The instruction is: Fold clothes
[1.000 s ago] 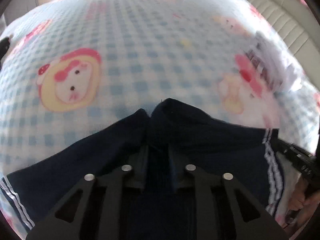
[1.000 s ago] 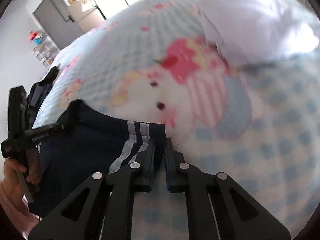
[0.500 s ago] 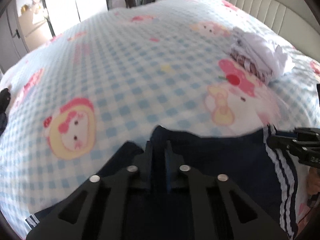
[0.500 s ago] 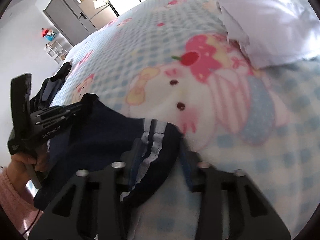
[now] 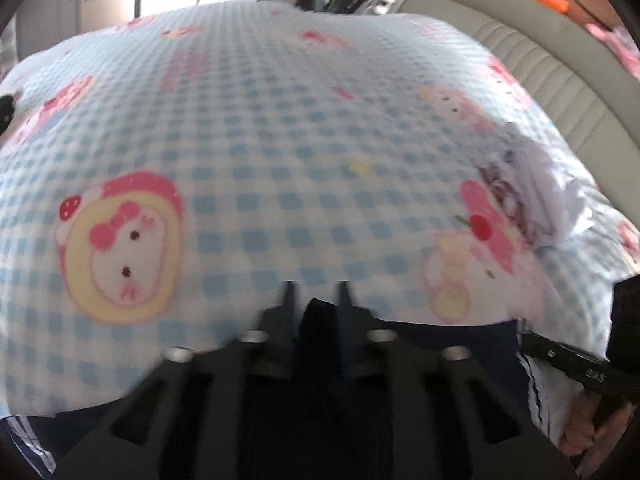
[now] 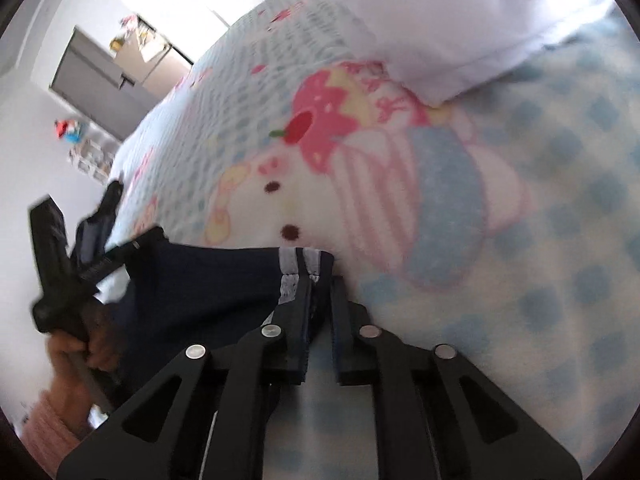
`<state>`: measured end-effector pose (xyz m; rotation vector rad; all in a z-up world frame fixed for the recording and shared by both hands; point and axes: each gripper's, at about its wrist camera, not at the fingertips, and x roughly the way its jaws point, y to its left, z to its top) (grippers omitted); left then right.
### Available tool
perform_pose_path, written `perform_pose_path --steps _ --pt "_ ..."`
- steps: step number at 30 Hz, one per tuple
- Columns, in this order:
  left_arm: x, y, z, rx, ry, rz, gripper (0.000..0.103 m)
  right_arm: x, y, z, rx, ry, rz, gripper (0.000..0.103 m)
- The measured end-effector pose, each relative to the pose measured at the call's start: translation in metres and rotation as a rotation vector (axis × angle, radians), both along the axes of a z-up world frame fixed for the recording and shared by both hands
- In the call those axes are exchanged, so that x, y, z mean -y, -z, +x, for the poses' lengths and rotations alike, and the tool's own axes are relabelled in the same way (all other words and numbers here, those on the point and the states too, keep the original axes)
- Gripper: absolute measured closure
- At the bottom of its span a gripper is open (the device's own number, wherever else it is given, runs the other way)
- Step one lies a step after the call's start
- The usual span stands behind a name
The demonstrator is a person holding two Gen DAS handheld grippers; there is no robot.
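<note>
Garment of dark navy cloth, the navy garment, spread over the near part of the checked bedspread, with white stripes along one edge. Lies close under both cameras and reaches from one gripper to the other.

Left gripper: fingers parted, jaws just opened wider. Has a raised fold of the navy garment between them, but the pads seem not to press on it. Points downward at the blanket, with the fingertips just over the far edge of the dark cloth.

Right gripper: fingers nearly pressed together. Pinches the striped corner of the navy garment, where the cloth meets the cartoon print of the bedspread. Shows also at the right border of the left wrist view, low, with the right hand around its handle.

In the right wrist view, at the left: left hand gripping the handle of the left gripper, pink sleeve below it.

Farther on the bed, well apart from the navy garment: white folded clothes, lying near the padded headboard. Much blur in both views, so no small details of the cloth.
</note>
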<state>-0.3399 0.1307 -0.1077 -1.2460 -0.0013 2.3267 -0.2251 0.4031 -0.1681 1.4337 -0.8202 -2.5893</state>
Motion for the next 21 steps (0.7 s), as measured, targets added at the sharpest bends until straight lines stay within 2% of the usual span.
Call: perform_pose_path --steps 1,2,4,5,6,8,9,12,14,16,17,19,21 --pt "0.000 -0.004 0.006 -0.021 0.022 -0.005 0.054 0.003 -0.006 0.000 -0.014 -0.012 0.015 0.081" --pt "-0.001 -0.008 0.011 -0.042 0.043 -0.010 0.054 0.005 -0.009 0.000 -0.030 -0.019 0.026 0.068" --pt "-0.007 -0.006 0.019 -0.056 0.093 -0.075 0.058 0.008 -0.015 0.002 -0.060 -0.024 0.034 0.059" --pt "-0.011 -0.003 0.021 -0.059 0.113 -0.113 0.074 0.009 -0.014 0.002 -0.059 -0.030 0.032 0.059" --pt "-0.016 0.003 0.023 -0.064 0.133 -0.164 0.081 0.012 -0.012 0.000 -0.049 -0.045 0.033 0.061" --pt "-0.025 0.011 0.022 -0.087 0.150 -0.232 0.091 0.020 -0.008 -0.002 -0.030 -0.075 0.075 0.086" --pt "-0.031 0.012 0.019 -0.111 0.141 -0.260 0.092 0.023 -0.009 -0.002 -0.031 -0.077 0.105 0.087" --pt "-0.038 0.007 0.004 -0.136 0.062 -0.322 0.091 0.022 -0.010 -0.001 -0.036 -0.052 0.170 0.087" --pt "-0.033 -0.005 -0.001 -0.088 0.029 -0.284 0.086 0.016 -0.010 -0.001 -0.038 -0.029 0.166 0.076" --pt "-0.018 -0.027 0.017 -0.102 0.012 -0.224 0.070 0.006 -0.014 0.002 -0.039 0.001 0.122 0.073" --pt "-0.010 -0.038 0.026 -0.109 0.003 -0.194 0.064 0.003 -0.019 0.005 -0.047 0.010 0.131 0.072" --pt "0.015 -0.059 0.068 -0.151 0.012 -0.183 0.061 0.005 -0.040 0.018 -0.094 0.017 0.178 0.072" --pt "0.042 -0.065 0.101 -0.155 0.002 -0.191 0.061 0.013 -0.057 0.036 -0.132 -0.009 0.168 0.072"
